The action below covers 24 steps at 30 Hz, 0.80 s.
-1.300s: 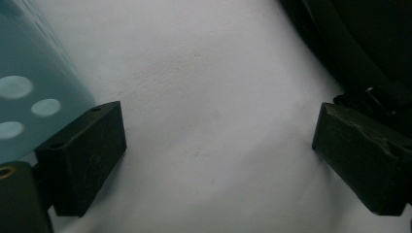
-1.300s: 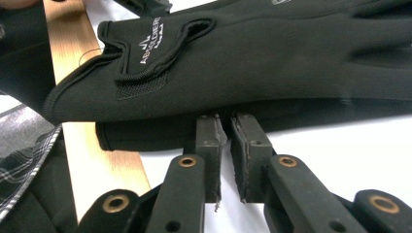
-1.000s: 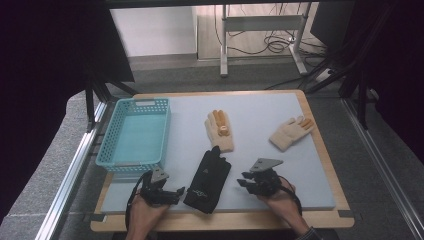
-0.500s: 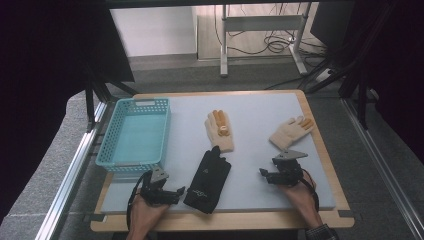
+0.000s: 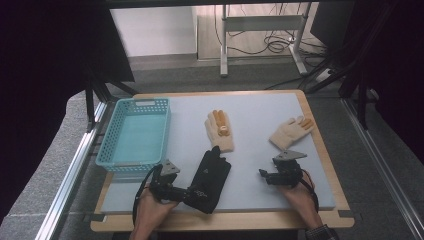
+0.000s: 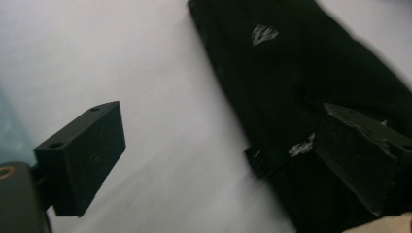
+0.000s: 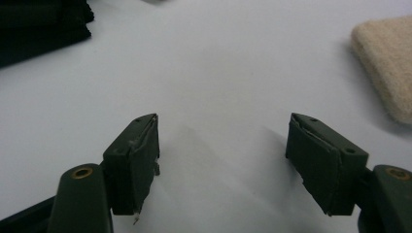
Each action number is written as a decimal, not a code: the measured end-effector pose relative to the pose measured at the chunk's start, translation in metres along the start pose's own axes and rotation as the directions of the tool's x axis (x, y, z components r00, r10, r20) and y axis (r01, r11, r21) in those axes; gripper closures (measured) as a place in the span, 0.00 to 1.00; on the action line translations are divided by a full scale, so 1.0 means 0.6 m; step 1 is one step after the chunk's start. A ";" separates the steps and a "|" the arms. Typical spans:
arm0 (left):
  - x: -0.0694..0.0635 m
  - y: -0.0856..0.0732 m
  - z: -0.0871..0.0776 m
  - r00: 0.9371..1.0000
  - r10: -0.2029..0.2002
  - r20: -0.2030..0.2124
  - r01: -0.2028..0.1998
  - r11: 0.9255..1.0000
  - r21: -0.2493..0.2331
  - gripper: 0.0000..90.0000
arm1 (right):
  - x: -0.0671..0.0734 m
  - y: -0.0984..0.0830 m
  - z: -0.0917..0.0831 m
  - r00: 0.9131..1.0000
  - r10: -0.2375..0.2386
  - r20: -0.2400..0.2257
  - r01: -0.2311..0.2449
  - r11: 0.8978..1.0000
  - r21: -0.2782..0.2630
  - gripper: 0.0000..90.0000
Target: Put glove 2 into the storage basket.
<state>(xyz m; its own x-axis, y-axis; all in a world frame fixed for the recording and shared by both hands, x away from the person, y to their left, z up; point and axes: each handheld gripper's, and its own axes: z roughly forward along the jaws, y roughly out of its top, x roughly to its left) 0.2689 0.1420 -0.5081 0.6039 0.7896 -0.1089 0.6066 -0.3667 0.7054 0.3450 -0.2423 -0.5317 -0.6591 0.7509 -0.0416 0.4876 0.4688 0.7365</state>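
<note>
The black glove [image 5: 210, 177] lies on the counter [image 5: 260, 107] near its front edge. The left tool [image 5: 186, 193] stands wide open at the glove's cuff, one jaw over the fabric, gripping nothing. The right tool [image 5: 262, 174], jaws just opened wide, holds nothing, well apart from the glove.

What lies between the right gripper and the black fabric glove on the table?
Nothing: in the high view, only bare pale mat separates the right gripper from the black fabric glove.
</note>
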 end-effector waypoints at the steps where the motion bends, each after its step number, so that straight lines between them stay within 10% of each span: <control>1: -0.005 0.008 0.003 1.000 -0.001 0.008 0.001 1.000 0.003 0.04 | 0.000 0.000 0.000 1.000 -0.001 -0.001 0.001 1.000 0.001 0.30; 9: -0.055 0.056 0.047 0.998 -0.022 0.053 0.020 0.999 0.031 0.00 | 0.000 0.000 0.000 1.000 -0.003 -0.004 0.003 1.000 0.001 0.29; 13: -0.081 0.066 0.067 1.000 -0.013 0.019 0.012 0.999 0.036 0.00 | 0.000 0.000 0.001 1.000 -0.002 -0.008 0.002 1.000 -0.001 0.29; 17: -0.090 0.062 0.088 0.994 0.017 -0.110 -0.008 0.997 0.077 0.00 | -0.001 0.000 0.001 1.000 -0.001 -0.011 0.001 1.000 -0.001 0.28; 24: -0.084 0.044 0.112 0.997 -0.047 -0.065 0.057 0.985 0.160 0.00 | -0.001 0.000 0.001 1.000 -0.001 -0.011 0.001 1.000 -0.001 0.28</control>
<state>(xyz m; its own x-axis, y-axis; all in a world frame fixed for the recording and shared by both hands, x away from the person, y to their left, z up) 0.2894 0.0594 -0.5309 0.5401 0.8361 -0.0962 0.7148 -0.3953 0.5769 0.3455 -0.2425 -0.5320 -0.6660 0.7451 -0.0352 0.4863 0.4695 0.7370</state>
